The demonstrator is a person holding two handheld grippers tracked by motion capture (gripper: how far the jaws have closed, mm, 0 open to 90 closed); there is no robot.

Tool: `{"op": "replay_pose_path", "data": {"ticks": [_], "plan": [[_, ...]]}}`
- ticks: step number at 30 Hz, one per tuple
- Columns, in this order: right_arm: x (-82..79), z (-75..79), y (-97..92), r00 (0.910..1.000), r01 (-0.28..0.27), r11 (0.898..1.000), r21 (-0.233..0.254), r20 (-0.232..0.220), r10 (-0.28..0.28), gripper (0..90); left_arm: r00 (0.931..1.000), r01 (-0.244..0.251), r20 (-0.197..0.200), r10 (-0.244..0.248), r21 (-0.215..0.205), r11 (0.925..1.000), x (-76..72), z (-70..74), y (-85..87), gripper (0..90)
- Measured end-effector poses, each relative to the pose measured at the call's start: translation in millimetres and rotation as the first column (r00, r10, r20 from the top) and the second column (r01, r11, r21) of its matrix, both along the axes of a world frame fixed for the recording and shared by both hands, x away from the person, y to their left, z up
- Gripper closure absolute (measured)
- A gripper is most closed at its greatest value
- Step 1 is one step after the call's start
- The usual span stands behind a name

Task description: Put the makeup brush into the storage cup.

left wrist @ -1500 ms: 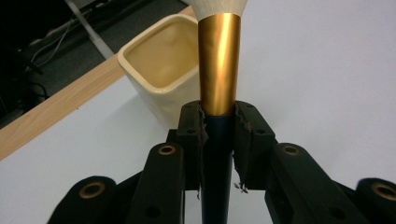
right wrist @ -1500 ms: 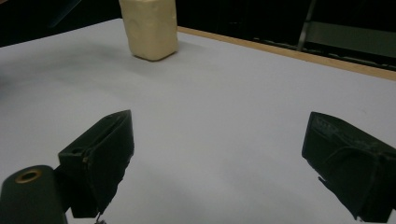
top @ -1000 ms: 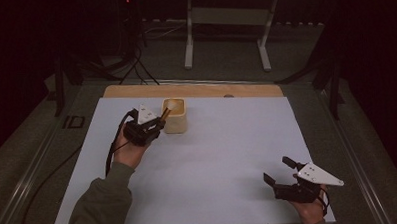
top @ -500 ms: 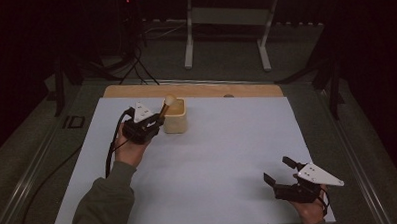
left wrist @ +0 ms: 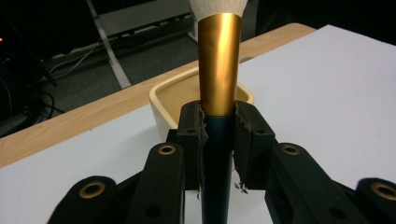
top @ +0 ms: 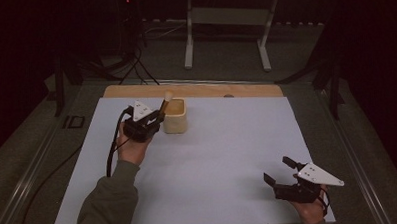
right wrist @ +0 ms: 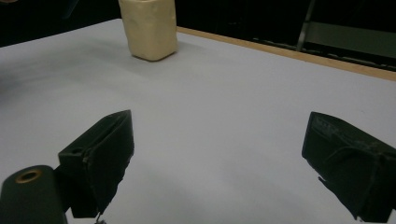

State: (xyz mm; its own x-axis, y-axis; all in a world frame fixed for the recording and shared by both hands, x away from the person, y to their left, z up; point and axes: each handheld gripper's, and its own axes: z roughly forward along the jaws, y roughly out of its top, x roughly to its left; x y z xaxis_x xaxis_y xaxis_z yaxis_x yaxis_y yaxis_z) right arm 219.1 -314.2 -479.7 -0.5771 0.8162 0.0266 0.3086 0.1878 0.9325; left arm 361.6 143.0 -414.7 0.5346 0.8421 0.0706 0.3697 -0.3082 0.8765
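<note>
One camera sits high up and looks forward and down at the whole white surface [top: 228,156]. A second camera rides on the left tongs [left wrist: 218,140] and looks along them, very close. A third rides on the right tongs [right wrist: 219,163], low over the surface. All three see the cream cup [top: 175,115].

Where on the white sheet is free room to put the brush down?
Bare sheet spreads between the cream cup and the right gripper. It is crowded only where the left gripper holds the brush beside the cup.
</note>
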Motion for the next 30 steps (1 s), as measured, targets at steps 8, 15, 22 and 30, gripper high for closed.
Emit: {"op": "replay_pose_path", "data": {"ticks": [8, 15, 22, 30], "plan": [[0.0, 0.0, 0.3, 1.0, 0.001, 1.0, 0.0, -0.002, -0.001, 9.0, 0.9999, -0.012, 0.003, 0.012, -0.022, 0.9997, 2.3, -0.8, -0.6, 75.2], [0.0, 0.0, 0.3, 1.0, -0.001, 1.0, 0.001, -0.001, 0.001, 9.0, 0.9998, -0.017, 0.008, 0.017, -0.053, 0.9985, 3.7, -0.6, -0.9, 75.3], [0.0, 0.1, 0.0, 1.0, -0.001, 1.0, 0.0, 0.0, 0.001, 8.9, 0.9995, -0.019, 0.024, 0.021, -0.071, 0.9973, 4.7, -0.4, -0.3, 75.2], [0.1, -0.1, 0.2, 1.0, -0.001, 1.0, 0.001, -0.001, 0.001, 9.0, 0.9992, -0.022, 0.032, 0.025, -0.088, 0.9959, 6.2, 1.7, 0.5, 75.2]]}}
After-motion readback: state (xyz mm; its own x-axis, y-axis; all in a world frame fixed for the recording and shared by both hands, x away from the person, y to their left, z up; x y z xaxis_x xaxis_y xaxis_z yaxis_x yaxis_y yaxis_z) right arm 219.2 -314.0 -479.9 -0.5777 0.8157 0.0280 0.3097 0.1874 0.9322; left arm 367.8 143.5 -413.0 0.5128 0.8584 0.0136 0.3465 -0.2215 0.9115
